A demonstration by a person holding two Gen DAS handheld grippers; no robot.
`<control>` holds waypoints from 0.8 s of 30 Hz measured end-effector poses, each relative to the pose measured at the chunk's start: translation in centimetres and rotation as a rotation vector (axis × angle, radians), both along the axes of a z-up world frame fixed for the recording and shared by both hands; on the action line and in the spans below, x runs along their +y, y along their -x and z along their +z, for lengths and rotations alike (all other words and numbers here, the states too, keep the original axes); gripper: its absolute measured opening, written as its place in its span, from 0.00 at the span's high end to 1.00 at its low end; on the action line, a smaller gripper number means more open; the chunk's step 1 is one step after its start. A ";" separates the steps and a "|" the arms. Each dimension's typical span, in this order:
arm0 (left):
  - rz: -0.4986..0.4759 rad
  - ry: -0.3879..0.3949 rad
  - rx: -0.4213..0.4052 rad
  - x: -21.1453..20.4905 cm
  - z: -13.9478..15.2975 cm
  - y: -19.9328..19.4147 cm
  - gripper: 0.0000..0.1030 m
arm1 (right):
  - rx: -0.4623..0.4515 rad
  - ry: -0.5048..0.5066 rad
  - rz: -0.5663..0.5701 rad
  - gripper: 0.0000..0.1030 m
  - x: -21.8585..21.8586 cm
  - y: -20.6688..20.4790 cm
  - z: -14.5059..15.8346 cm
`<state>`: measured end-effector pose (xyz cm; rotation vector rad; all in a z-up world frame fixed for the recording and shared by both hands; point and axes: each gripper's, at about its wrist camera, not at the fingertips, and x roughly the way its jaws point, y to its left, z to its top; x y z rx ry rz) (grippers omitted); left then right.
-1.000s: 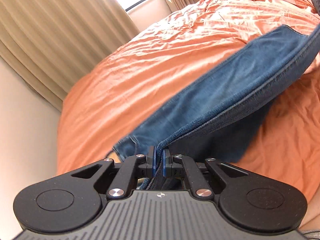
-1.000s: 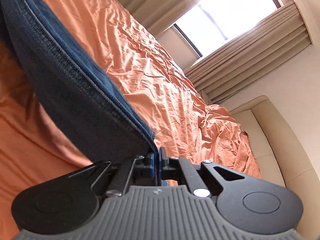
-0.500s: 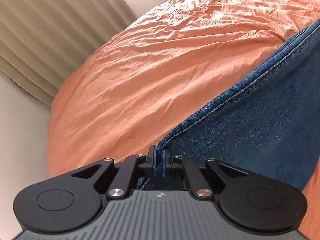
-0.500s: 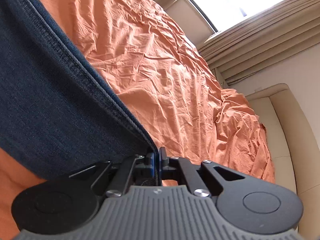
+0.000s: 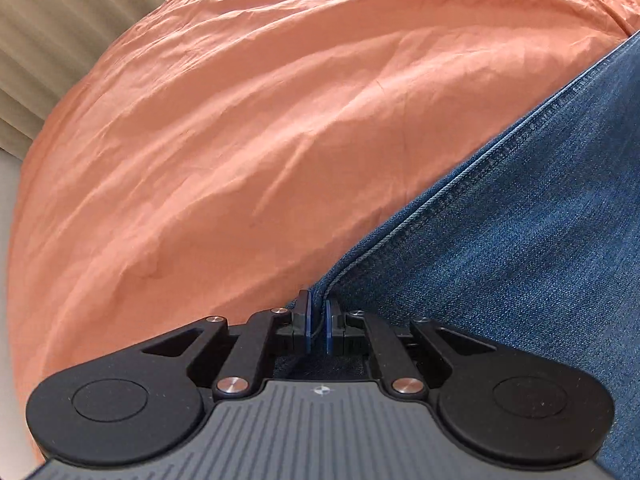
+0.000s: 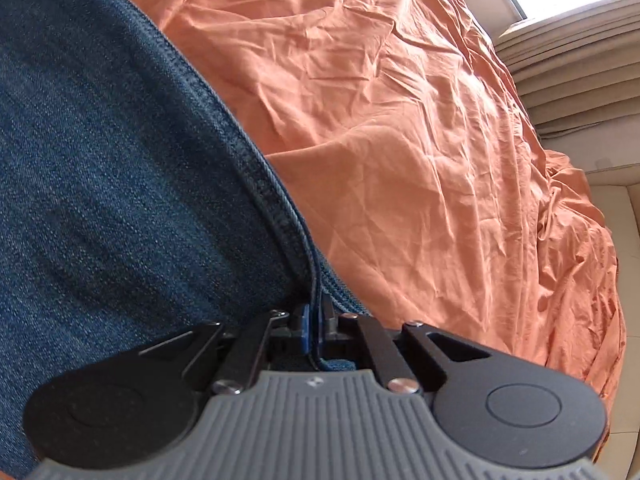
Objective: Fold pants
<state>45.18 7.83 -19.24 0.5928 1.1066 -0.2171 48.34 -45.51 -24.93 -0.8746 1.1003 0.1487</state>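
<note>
The pants are blue denim jeans, lying low over an orange bedsheet. My left gripper is shut on the stitched edge of the jeans, which run up and to the right from its fingers. In the right wrist view the jeans fill the left side. My right gripper is shut on their thick seamed edge, close above the sheet. The rest of the pants is out of view.
Beige pleated curtains hang past the bed's far edge. In the right wrist view there are curtains and a bright window at the top right, and a cream padded surface beside the rumpled sheet.
Both grippers have moved down toward the bed with the jeans. The denim has gone from hanging in the air to lying close over the sheet. Both stay shut.
</note>
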 end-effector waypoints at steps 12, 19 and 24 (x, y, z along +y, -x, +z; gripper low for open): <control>0.097 0.075 -0.205 1.2 6.0 3.9 0.29 | -0.168 -0.364 -0.408 0.66 -8.1 4.8 8.7; 0.213 0.131 -0.233 3.8 8.3 8.7 0.29 | -0.180 -0.778 -0.840 0.67 -15.2 11.6 7.6; 0.335 0.172 -0.218 6.3 7.6 12.1 0.30 | -0.174 -1.012 -1.026 0.67 -16.9 13.4 3.8</control>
